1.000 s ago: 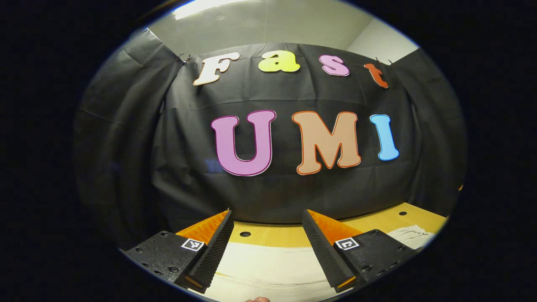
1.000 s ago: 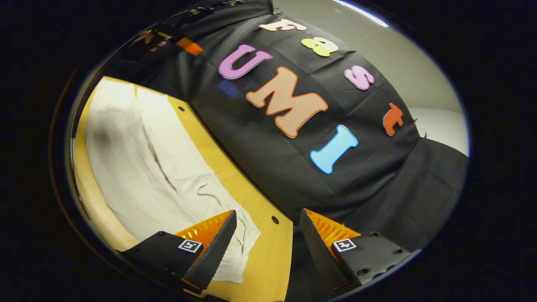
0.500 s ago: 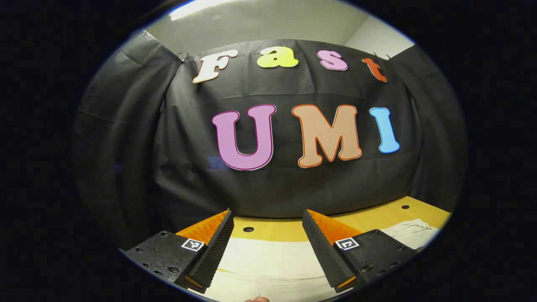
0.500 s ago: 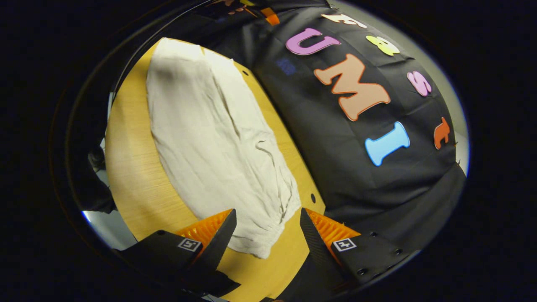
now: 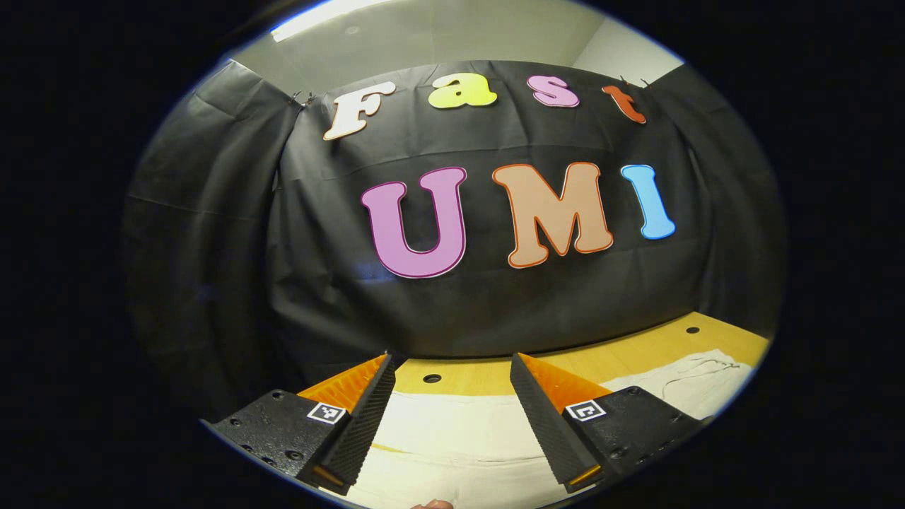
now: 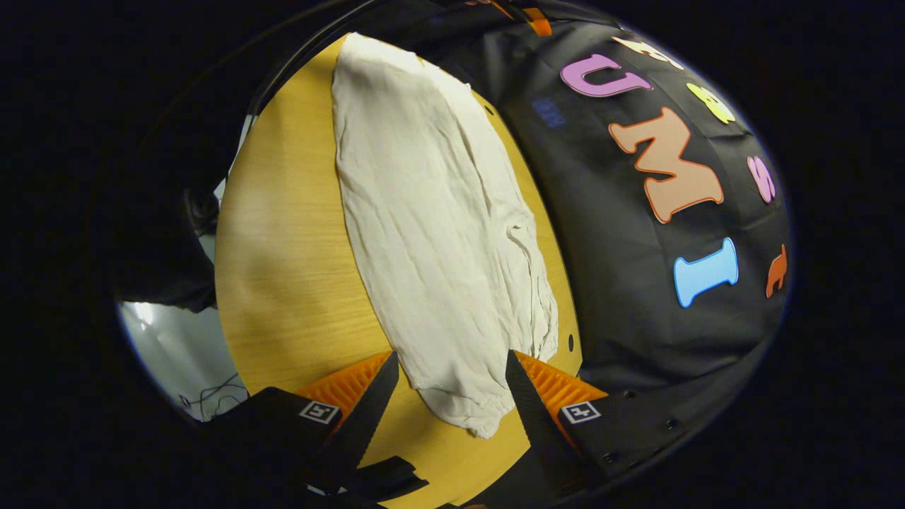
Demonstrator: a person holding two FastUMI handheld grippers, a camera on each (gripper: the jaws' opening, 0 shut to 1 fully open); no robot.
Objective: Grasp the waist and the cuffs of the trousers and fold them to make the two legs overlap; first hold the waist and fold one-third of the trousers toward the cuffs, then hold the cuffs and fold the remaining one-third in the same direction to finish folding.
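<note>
Cream trousers (image 6: pixel 438 233) lie stretched along the wooden table (image 6: pixel 283 268) in the right gripper view, both legs side by side. Their gathered near end lies between and just beyond the fingers of my right gripper (image 6: pixel 450 357), which is open and above the cloth. In the left gripper view, my left gripper (image 5: pixel 451 359) is open too, held over another part of the trousers (image 5: pixel 452 431), with nothing between its fingers. A drawstring end (image 5: pixel 696 371) shows at the right there.
The black cloth wall runs along the table's far edge (image 5: pixel 636 350). Small round holes (image 5: pixel 432 379) sit in the tabletop near that wall. A dark shape (image 6: pixel 162 261) and grey floor (image 6: pixel 184 353) lie past the table's open side.
The right gripper has swung round and moved over the trousers, so their near end now lies between its fingers. The left gripper has barely shifted, and a little more table shows at its right.
</note>
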